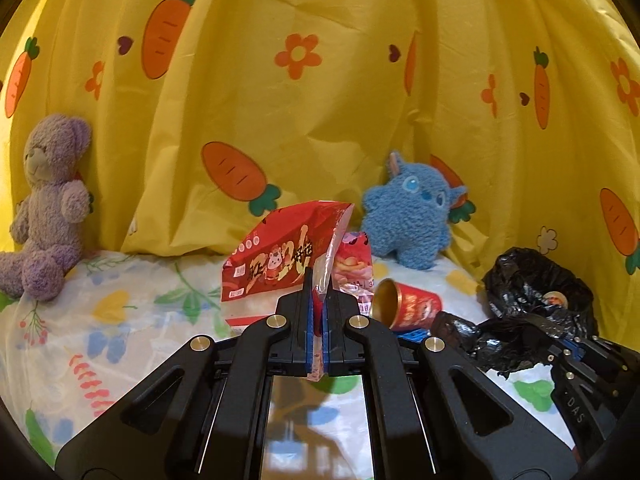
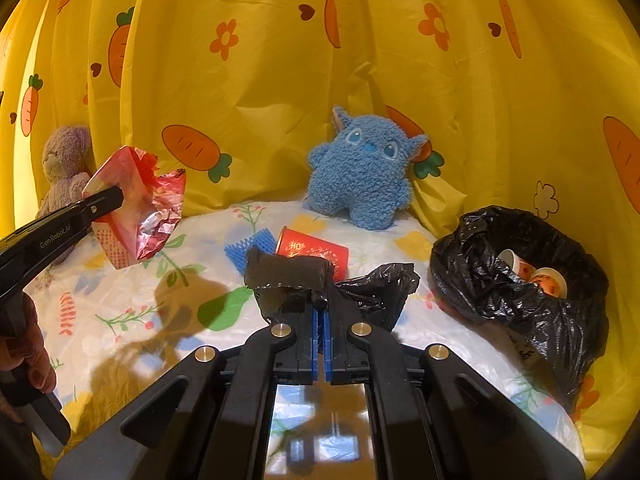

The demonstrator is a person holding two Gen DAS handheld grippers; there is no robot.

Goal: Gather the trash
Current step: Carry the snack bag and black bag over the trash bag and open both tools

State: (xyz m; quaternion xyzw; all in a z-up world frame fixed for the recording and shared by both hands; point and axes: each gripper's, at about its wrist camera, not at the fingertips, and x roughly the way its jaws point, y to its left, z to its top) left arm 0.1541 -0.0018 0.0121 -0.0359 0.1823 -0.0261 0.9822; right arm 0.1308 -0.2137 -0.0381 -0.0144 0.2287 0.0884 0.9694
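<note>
The red snack wrapper (image 1: 280, 256) hung clear of the bed, pinched by one thin corner between the pads of the left gripper (image 1: 317, 292), whose jaws were clamped tight on the foil. In the right wrist view it dangled crumpled and open-mouthed, well to the left of the black trash bag (image 2: 520, 280). The right gripper (image 2: 322, 316) was likewise closed, on a fold of the bag's rim that was drawn out toward the camera, so the bag's mouth stayed stretched open with two small cups (image 2: 536, 276) already inside.

The grip on the wrapper looked the weakest link: slick foil held by a narrow edge could slide out during the carry across, and it would likely land back on the floral sheet (image 1: 120, 320). The wrapper was wide and springy, so it might catch on the bag's limp lip rather than drop in, particularly if the right gripper let the rim sag. A red paper cup (image 2: 316, 252) lay on its side between the two grippers, beside a blue foam net (image 2: 246, 250); a low sweep might knock it rolling toward the blue plush toy (image 2: 364, 168). The purple teddy bear (image 1: 48, 208) sat well clear at the far left.
</note>
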